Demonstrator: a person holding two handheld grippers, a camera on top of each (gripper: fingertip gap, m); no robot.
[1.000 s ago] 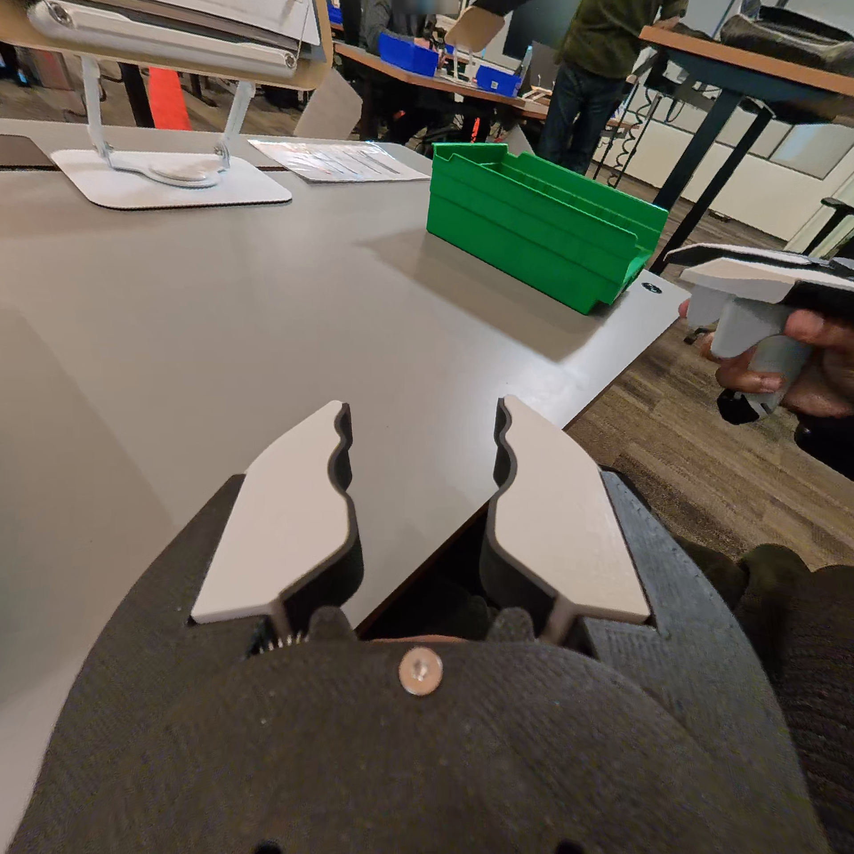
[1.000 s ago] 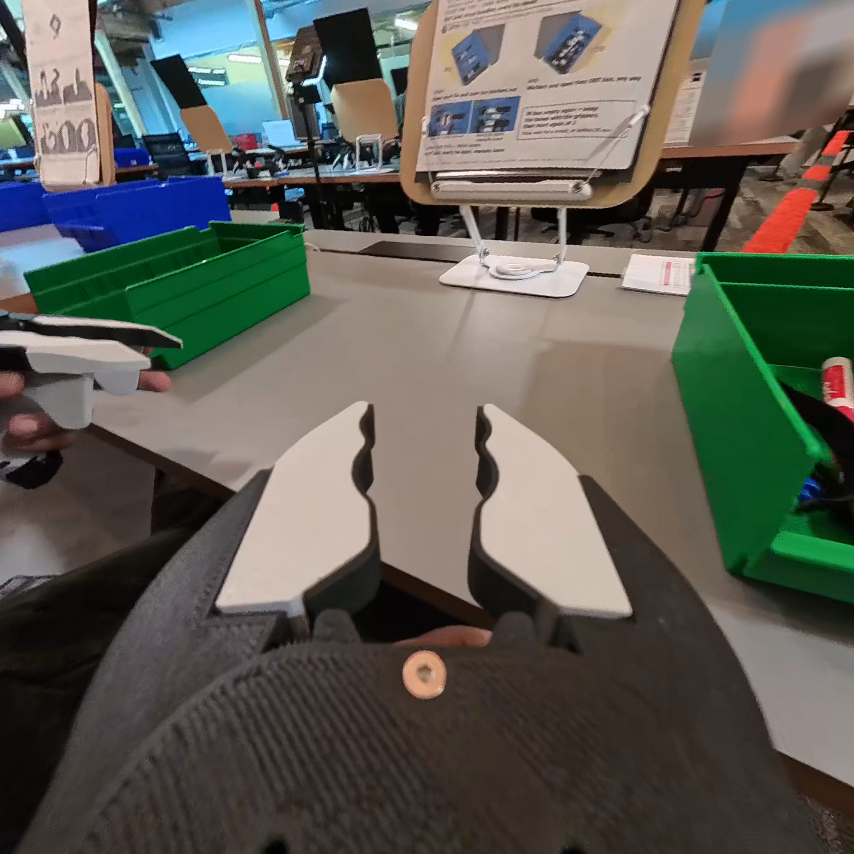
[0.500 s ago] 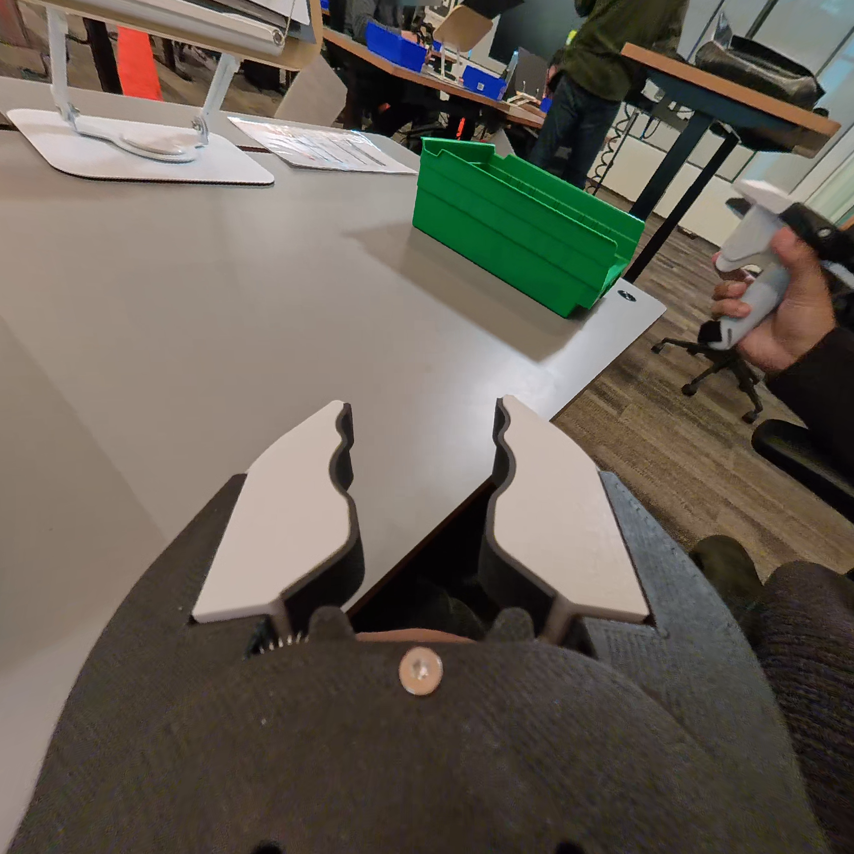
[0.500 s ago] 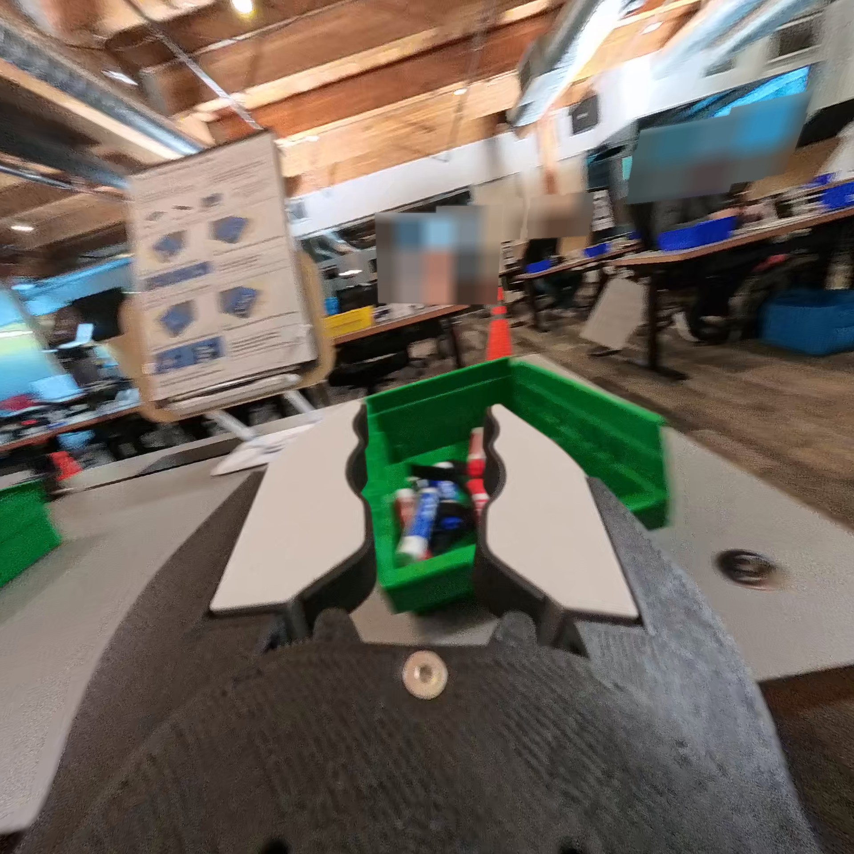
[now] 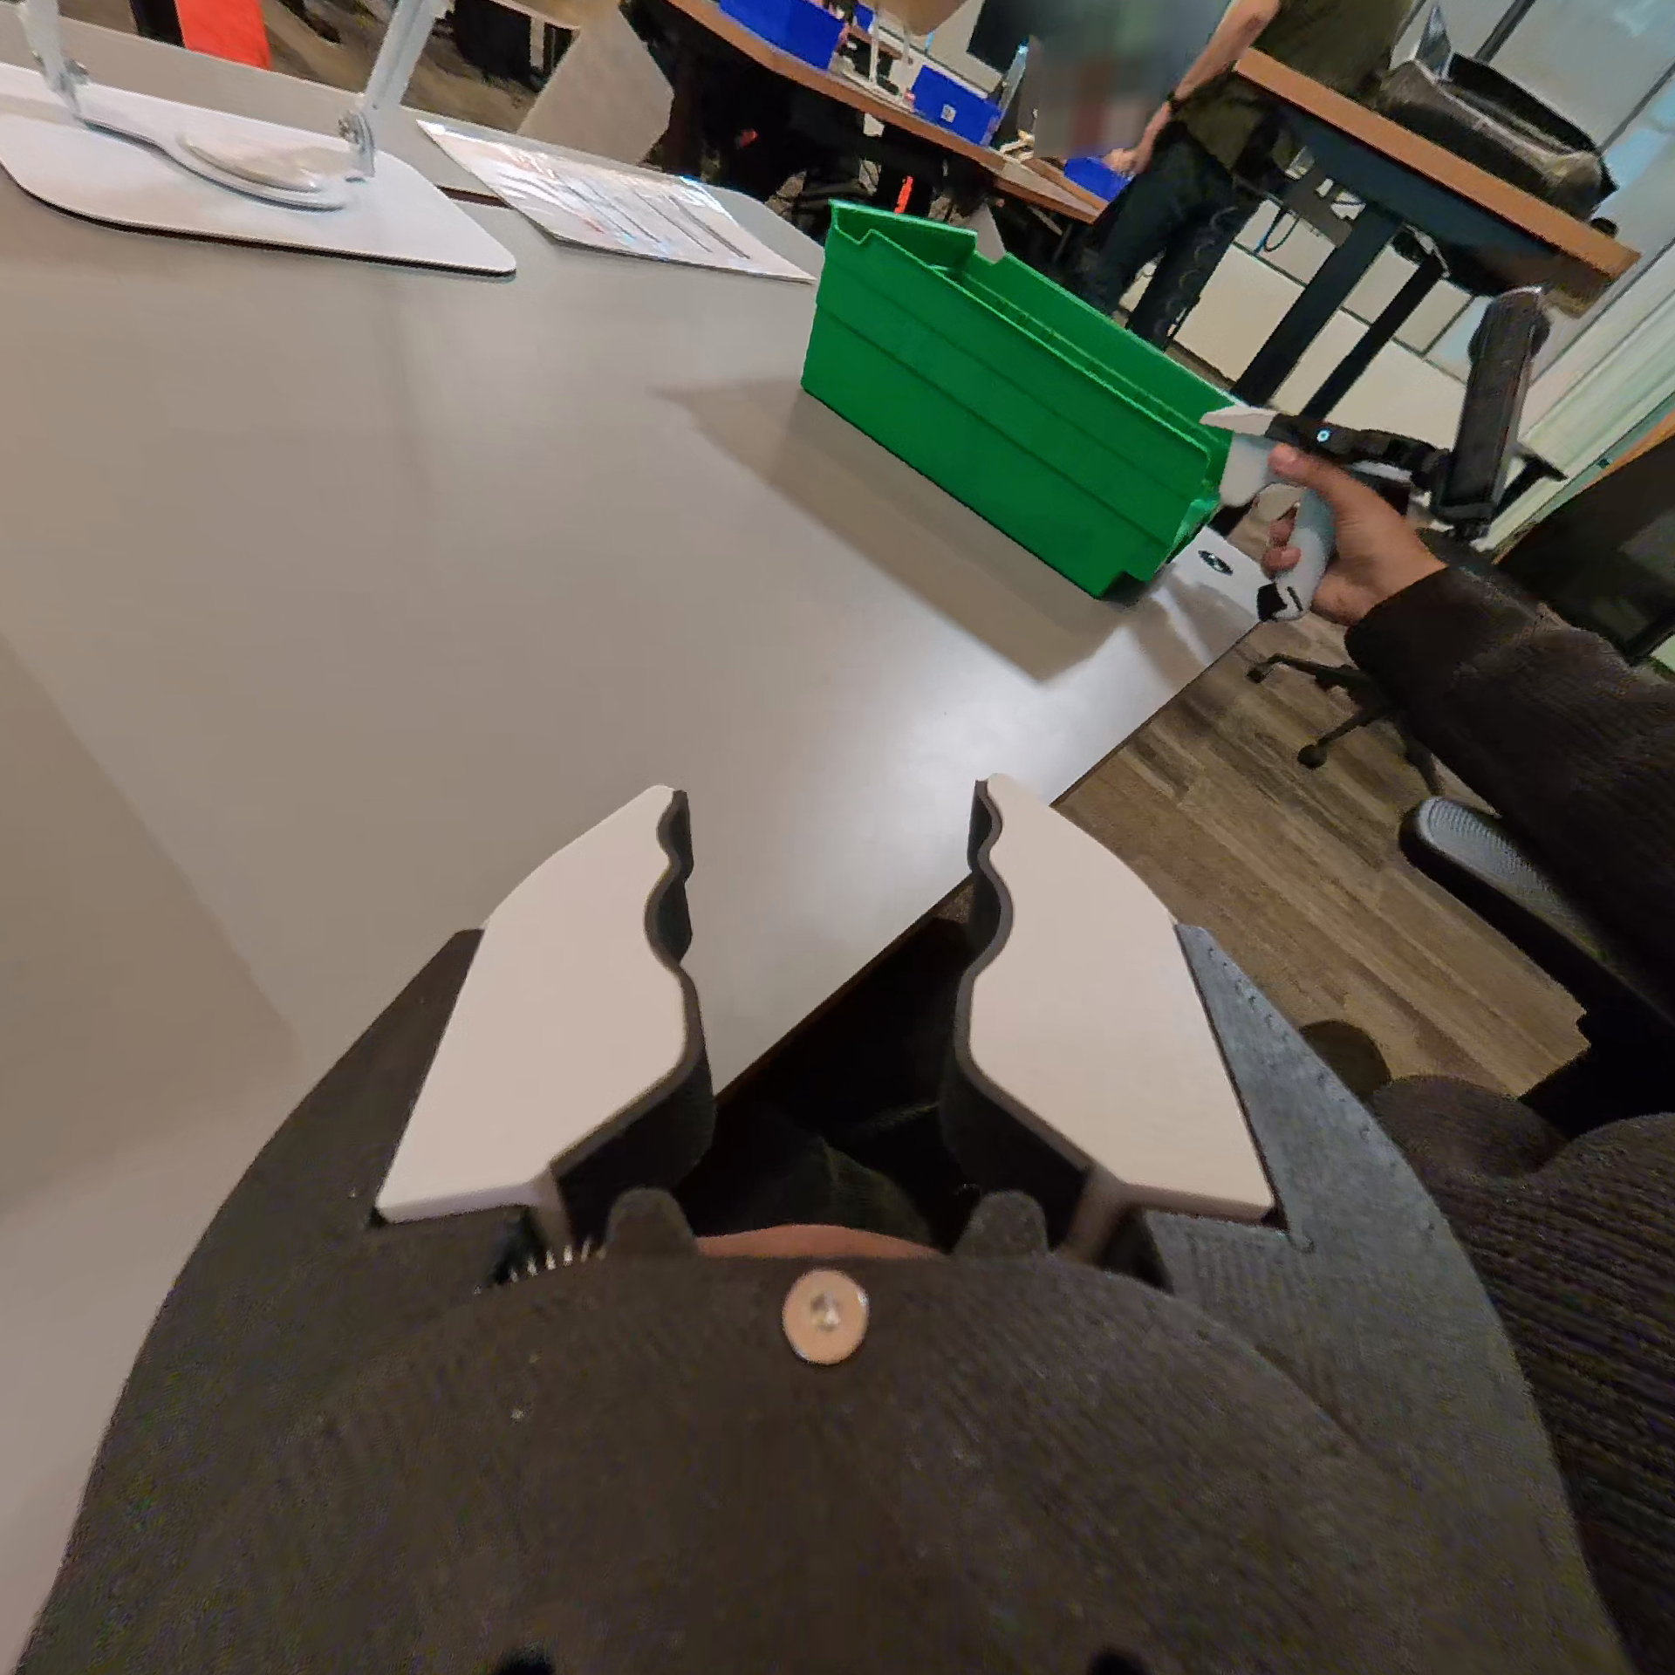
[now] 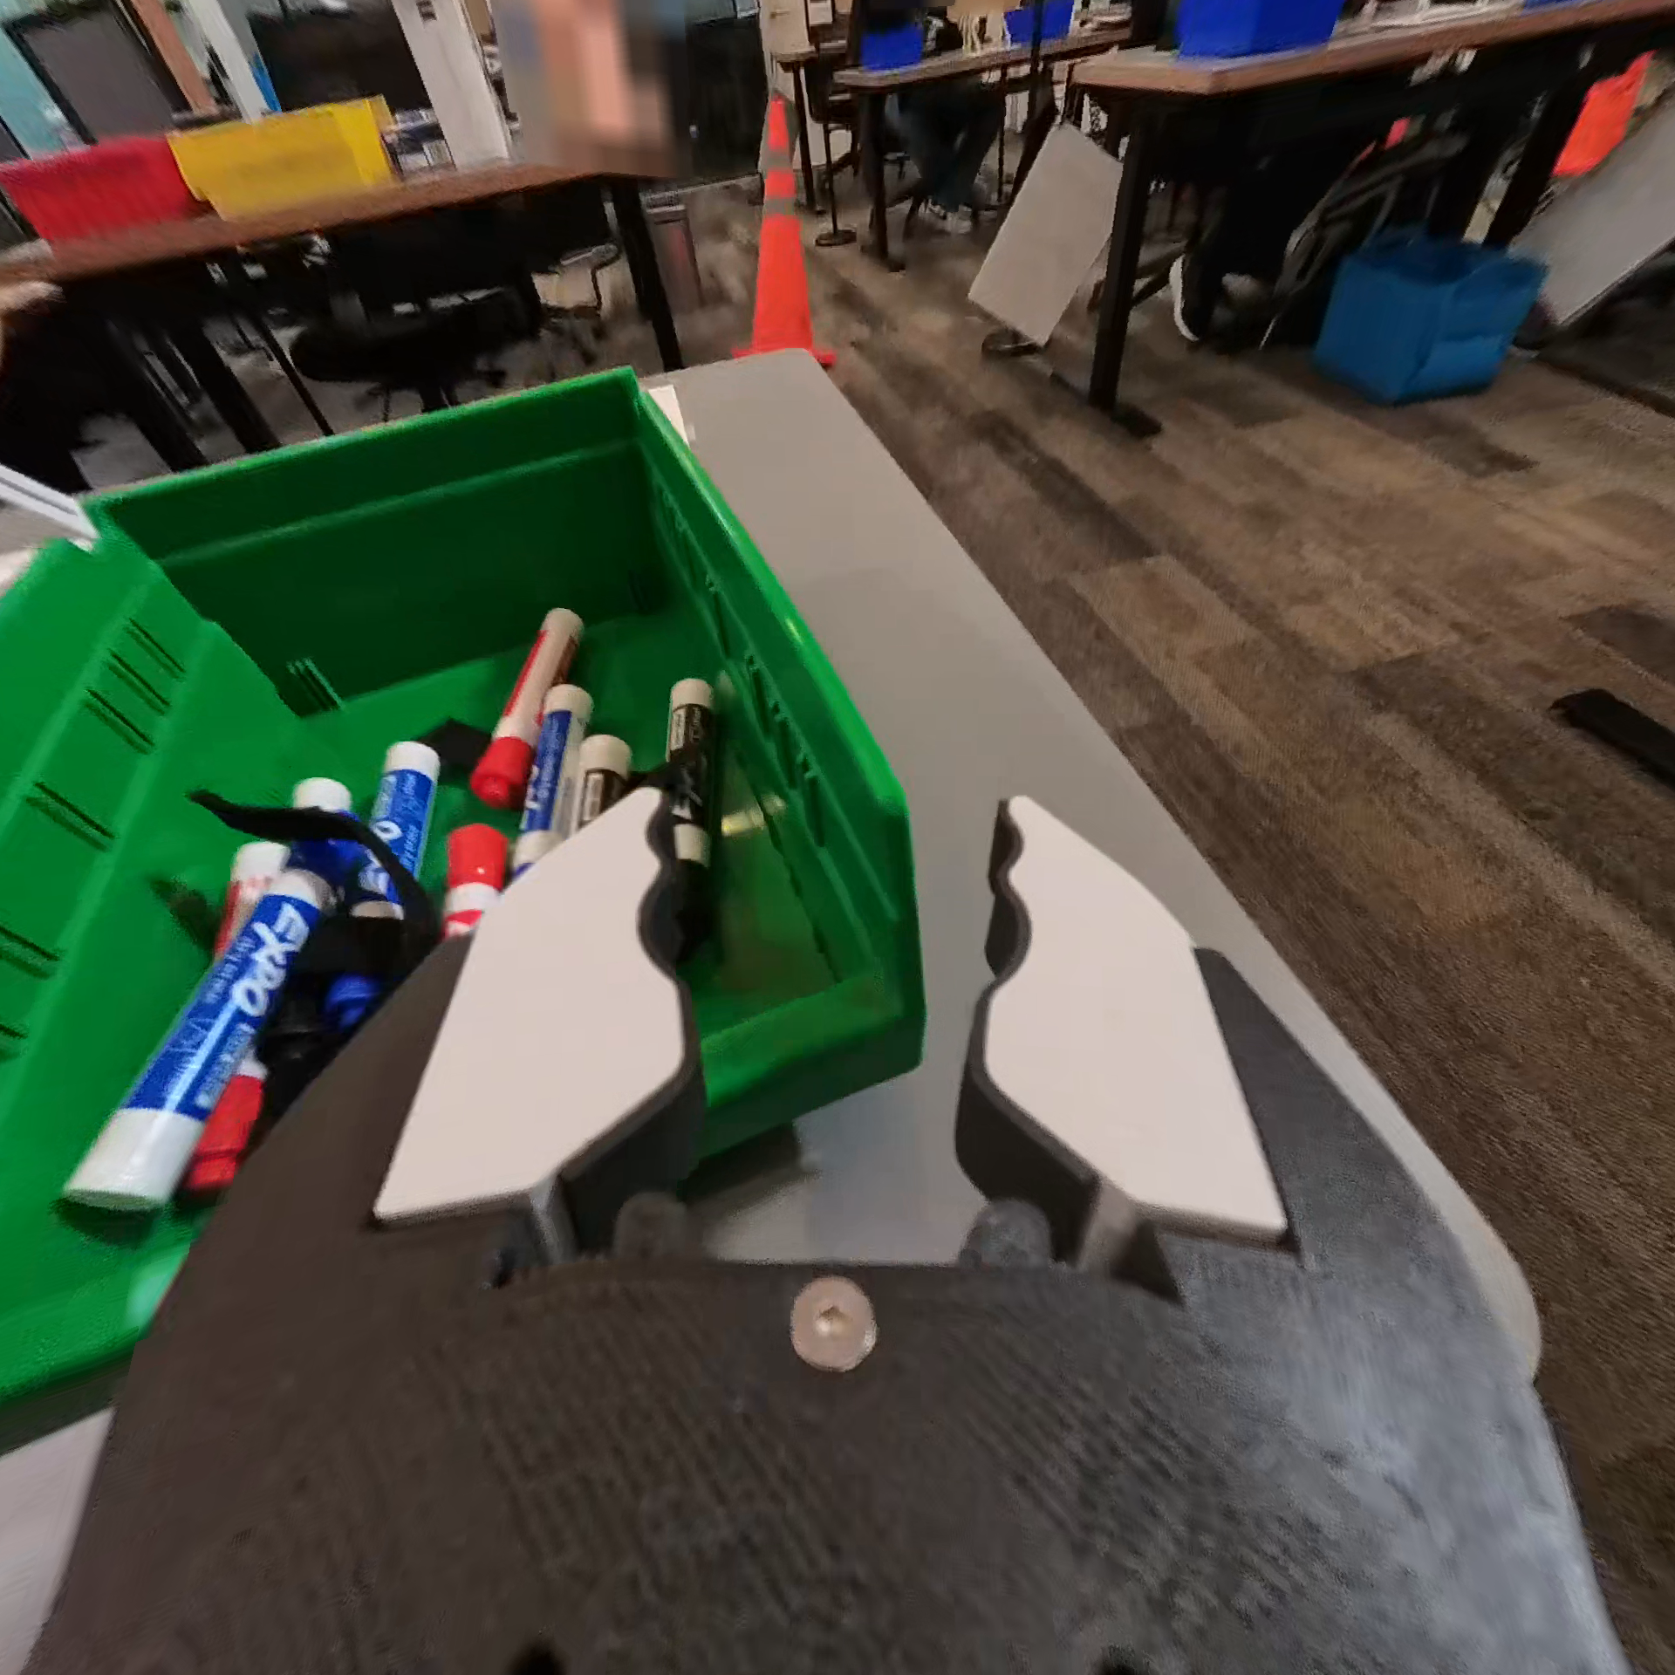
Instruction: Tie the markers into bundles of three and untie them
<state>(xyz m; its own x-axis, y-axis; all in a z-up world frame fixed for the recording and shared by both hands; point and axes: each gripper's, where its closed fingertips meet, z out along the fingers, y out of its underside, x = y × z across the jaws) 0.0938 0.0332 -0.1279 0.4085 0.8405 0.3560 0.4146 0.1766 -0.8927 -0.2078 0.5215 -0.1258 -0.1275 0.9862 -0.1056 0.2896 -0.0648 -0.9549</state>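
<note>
My left gripper (image 5: 829, 798) is open and empty, low over the near edge of the grey table (image 5: 408, 562). A green bin (image 5: 988, 399) stands at the table's far right corner. The other gripper (image 5: 1269, 471), in a person's hand, hovers at that bin's near end. In the right wrist view my right gripper (image 6: 829, 807) is open and empty, straddling the right wall of the green bin (image 6: 798, 725). Inside lie several dry-erase markers (image 6: 227, 997) with blue, red and black caps and a black strap (image 6: 363, 906). The left finger (image 6: 553, 979) is above the bin's inside.
A white stand base (image 5: 227, 190) and a laminated sheet (image 5: 625, 208) lie at the table's back. An office chair (image 5: 1541, 915) sits to the right on the wood floor. An orange cone (image 6: 779, 245), other tables and a blue crate (image 6: 1423, 308) stand beyond. About 60 cm separates my left fingertips from my right.
My right gripper swung from facing the table centre to over the bin's right end, tilted down, and its jaws opened wider. My left gripper barely moved.
</note>
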